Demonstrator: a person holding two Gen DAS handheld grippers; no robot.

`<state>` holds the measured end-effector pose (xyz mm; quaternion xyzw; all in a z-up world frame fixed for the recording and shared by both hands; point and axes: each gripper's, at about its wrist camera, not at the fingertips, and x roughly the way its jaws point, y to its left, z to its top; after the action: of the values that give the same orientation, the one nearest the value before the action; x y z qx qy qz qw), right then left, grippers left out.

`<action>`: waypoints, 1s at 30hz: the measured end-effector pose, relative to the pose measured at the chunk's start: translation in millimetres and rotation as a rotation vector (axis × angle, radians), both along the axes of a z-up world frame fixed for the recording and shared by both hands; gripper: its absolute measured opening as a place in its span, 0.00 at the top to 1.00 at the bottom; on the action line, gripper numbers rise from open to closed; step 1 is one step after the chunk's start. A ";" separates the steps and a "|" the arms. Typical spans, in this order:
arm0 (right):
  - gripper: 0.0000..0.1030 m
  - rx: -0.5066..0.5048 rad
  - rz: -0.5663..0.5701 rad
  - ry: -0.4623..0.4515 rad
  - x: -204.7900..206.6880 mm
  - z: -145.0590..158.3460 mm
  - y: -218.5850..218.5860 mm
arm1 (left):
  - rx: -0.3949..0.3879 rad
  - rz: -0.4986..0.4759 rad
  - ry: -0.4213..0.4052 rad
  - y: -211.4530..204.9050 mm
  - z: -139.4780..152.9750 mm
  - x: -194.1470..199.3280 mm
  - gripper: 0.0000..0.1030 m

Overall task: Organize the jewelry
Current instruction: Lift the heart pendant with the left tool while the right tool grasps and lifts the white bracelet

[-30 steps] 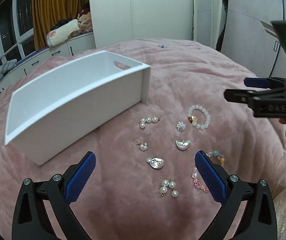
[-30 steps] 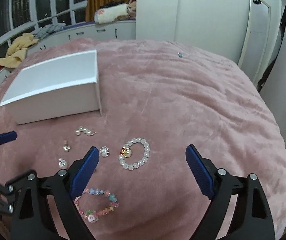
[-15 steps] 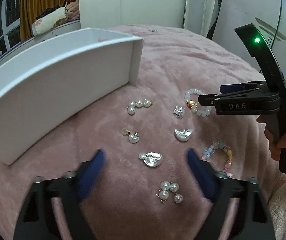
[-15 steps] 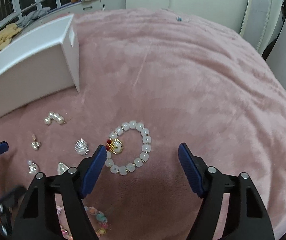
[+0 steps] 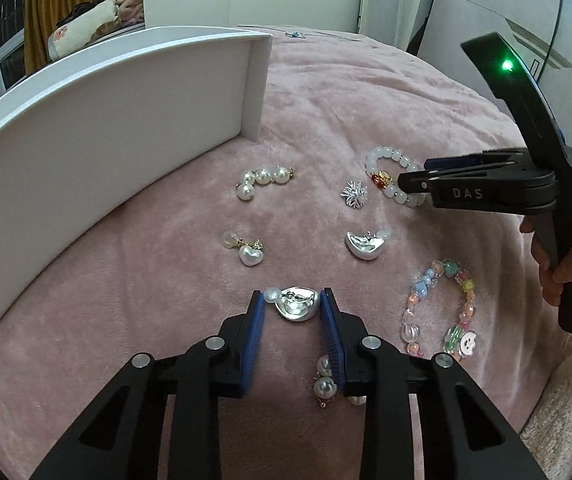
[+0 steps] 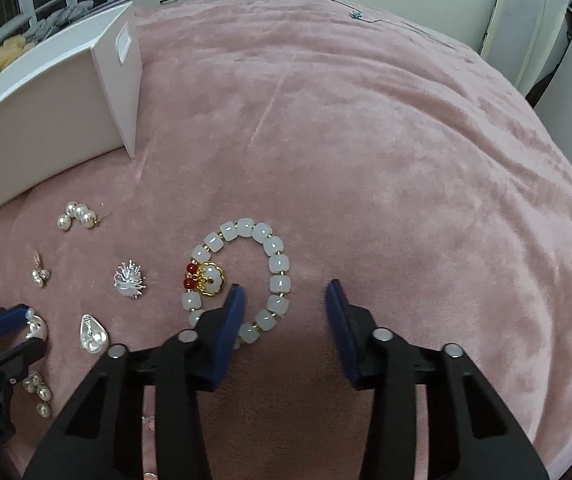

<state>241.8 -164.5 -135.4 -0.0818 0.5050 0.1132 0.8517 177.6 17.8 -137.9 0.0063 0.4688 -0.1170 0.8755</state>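
My left gripper [image 5: 292, 300] has closed around a silver heart earring [image 5: 297, 308] lying on the pink blanket, its pads at both sides of it. My right gripper [image 6: 284, 294] is open, low over the near side of a white bead bracelet [image 6: 242, 276] with a gold and red charm; one finger sits inside the ring, the other outside. A white box [image 5: 98, 128] stands at the left. Other pieces lie around: a pearl cluster earring [image 5: 264, 180], a pearl heart earring [image 5: 248, 250], a silver flower brooch [image 5: 354, 194], a second silver heart [image 5: 364, 244], a colourful bead bracelet [image 5: 442, 312].
Another pearl cluster earring [image 5: 324, 382] lies under my left gripper's right finger. A small blue item [image 6: 356, 14] lies at the far edge of the pink blanket [image 6: 406, 160]. White cabinets and windows are behind.
My left gripper came down and closed from wide open onto the silver heart earring. My right gripper dropped lower over the white bead bracelet and narrowed.
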 end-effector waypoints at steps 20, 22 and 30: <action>0.89 0.171 0.008 -0.061 -23.5 28.4 -10.2 | -0.071 0.056 -0.054 22.2 26.0 -5.8 0.69; 0.89 0.169 0.017 -0.073 -25.6 32.5 -7.5 | -0.071 0.062 -0.065 26.3 31.2 -8.0 0.69; 0.89 0.195 0.037 -0.136 -32.6 66.2 1.0 | -0.077 0.094 -0.112 47.8 52.5 -17.5 0.69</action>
<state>209.2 -163.5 -69.2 -0.0157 0.4312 0.1718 0.8856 160.2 65.6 -85.4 -0.0429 0.4141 -0.0930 0.9045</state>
